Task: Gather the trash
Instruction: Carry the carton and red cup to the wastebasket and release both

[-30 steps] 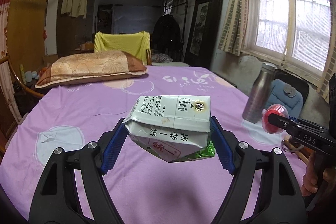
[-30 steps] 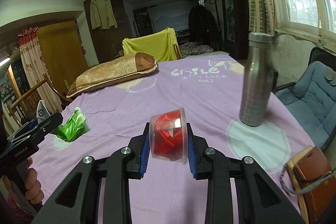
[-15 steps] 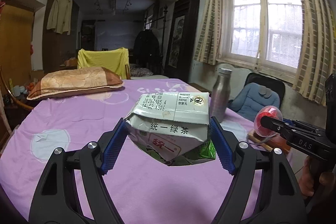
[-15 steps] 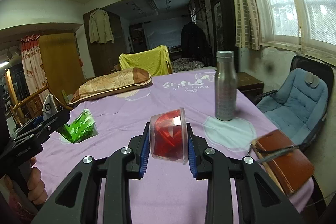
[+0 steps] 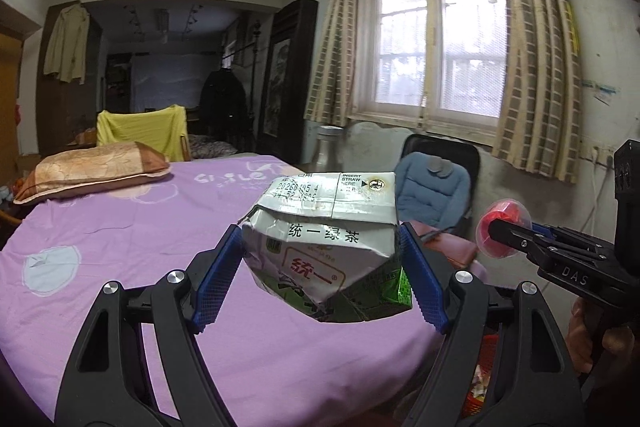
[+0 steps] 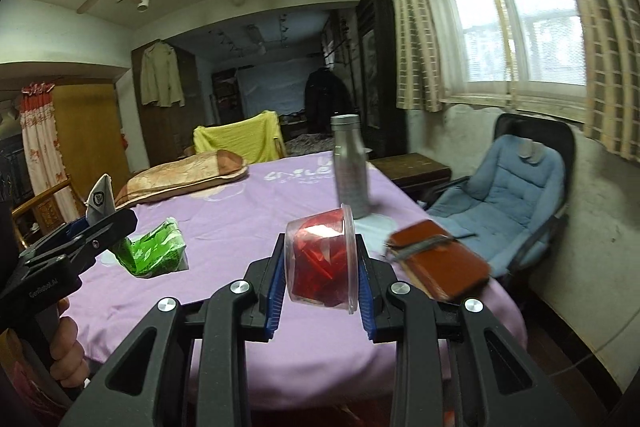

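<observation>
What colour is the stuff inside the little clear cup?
Red. The clear cup holds shiny red wrapping, best seen in the right wrist view.

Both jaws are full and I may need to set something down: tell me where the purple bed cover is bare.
Bare: the wide stretch of cover between the pillow and the near edge. Crowded: the window-side edge, where the steel bottle stands and the brown wallet lies.

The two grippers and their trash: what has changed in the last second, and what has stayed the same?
Both grippers have swung toward the window side of the bed, so the bottle and blue chair now sit further left in both views, and a red basket appears below. Nothing was let go: the left gripper still clamps the crushed tea carton, the right gripper the red-filled cup. The pillow has not moved.
</observation>
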A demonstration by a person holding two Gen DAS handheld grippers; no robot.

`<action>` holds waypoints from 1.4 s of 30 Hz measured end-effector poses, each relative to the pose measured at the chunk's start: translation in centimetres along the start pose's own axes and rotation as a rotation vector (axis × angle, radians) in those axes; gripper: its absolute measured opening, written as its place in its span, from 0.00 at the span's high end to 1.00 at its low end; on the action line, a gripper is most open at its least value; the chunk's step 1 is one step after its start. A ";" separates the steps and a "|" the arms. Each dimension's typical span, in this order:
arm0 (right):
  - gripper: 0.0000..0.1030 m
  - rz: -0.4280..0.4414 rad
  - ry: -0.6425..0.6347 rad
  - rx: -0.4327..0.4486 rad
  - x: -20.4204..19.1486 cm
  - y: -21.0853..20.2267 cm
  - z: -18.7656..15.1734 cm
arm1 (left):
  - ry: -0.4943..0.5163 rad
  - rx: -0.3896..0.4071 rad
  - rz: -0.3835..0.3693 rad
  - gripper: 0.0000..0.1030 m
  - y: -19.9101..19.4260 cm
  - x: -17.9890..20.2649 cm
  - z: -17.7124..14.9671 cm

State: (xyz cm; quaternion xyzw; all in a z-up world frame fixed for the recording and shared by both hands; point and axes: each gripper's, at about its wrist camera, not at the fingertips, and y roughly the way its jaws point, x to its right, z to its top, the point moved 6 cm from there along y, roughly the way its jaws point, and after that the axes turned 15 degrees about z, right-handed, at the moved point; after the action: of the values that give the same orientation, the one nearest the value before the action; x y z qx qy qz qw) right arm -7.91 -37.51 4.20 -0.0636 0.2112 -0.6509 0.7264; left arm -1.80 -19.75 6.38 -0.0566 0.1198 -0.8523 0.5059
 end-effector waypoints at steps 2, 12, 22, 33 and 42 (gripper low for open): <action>0.70 -0.018 0.007 0.005 0.7 -1.1 -0.4 | 0.018 -0.006 -0.030 0.27 -0.2 1.7 -0.4; 0.70 -0.199 0.071 -0.034 8.3 -6.6 -4.9 | 0.136 -0.080 -0.187 0.27 0.7 10.6 -3.1; 0.64 -0.343 0.296 -0.289 18.9 -6.8 -16.4 | 0.268 -0.229 -0.347 0.27 3.9 19.2 -8.4; 0.28 -0.457 0.507 -0.175 25.6 -12.3 -20.3 | 0.432 -0.405 -0.517 0.27 6.6 29.2 -15.4; 0.28 -0.440 0.566 -0.068 27.1 -15.1 -19.7 | 0.513 -0.479 -0.556 0.07 6.8 34.1 -18.6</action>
State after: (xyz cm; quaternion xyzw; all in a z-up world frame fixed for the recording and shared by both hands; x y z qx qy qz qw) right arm -27.68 -62.46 -14.08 0.0512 0.4066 -0.7762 0.4791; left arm -16.52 -50.03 -14.16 0.0111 0.4157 -0.8906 0.1842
